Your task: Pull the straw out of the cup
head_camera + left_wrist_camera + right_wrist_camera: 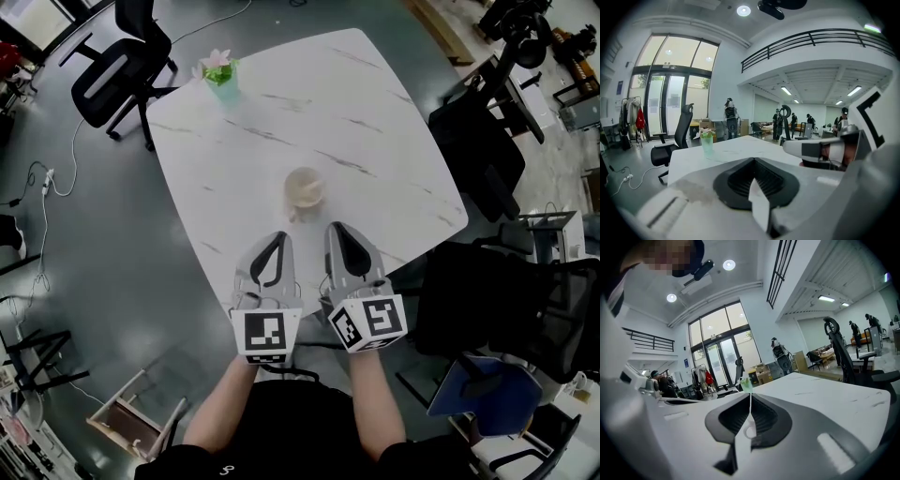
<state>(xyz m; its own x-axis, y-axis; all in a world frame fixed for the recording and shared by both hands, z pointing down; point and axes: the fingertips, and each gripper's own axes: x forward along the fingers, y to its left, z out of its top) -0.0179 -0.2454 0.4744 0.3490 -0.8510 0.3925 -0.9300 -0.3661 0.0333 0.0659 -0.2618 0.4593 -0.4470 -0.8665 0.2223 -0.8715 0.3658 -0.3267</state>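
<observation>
The left gripper (278,237) and right gripper (339,229) hovered side by side over the near edge of the bench (375,122), both pairs of fingers clenched on nothing. Just beyond their tips stood the cup (304,190), untouched, its straw too small to make out. A green vase (221,71) sat at the far corner.

Bright, even daylight pours through the tall glass window wall (670,89) at far left; round white ceiling lamps (729,264) glare. Gripper views bulge, darken at edges; nearest surfaces blur.
</observation>
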